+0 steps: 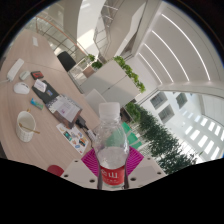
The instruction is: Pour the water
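Observation:
A clear plastic water bottle (110, 145) with a red label stands upright between my fingers, its neck and cap pointing away from me. My gripper (111, 165) is shut on the bottle, with a magenta pad pressed on each side of its lower body just above the label. The bottle appears lifted above a white table (60, 85) that lies off to the left and below. A white cup (26, 124) stands on that table, left of the bottle.
On the table lie papers, a small box (66, 108), a white mug (22, 88) and other small items. A row of green plants (150, 125) runs along the right, beside an open atrium with railings.

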Tool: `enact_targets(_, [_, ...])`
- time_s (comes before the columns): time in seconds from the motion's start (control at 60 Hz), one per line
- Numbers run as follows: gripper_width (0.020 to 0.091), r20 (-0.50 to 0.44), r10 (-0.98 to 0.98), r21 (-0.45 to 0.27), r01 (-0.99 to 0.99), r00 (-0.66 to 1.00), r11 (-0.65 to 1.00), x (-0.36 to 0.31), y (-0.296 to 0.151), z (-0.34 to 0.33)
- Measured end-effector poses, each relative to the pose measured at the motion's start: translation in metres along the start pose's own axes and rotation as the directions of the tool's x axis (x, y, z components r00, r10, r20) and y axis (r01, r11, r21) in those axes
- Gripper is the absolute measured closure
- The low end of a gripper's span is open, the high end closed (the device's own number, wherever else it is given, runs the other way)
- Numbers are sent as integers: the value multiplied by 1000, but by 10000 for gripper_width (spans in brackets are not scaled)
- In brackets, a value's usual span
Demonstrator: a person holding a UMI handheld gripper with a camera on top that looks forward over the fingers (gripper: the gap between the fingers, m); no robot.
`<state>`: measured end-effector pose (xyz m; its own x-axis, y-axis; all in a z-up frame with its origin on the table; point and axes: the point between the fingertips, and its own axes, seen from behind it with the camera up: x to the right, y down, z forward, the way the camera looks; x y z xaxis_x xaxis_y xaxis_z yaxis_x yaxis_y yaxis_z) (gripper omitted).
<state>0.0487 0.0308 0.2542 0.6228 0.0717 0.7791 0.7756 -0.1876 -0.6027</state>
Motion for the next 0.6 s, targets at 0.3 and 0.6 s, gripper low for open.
enact_targets(0.3, [809, 106, -898, -5, 904, 426, 428, -133, -20, 33])
enact_targets(0.6, [810, 113, -962, 11, 968, 247, 250, -143, -34, 32])
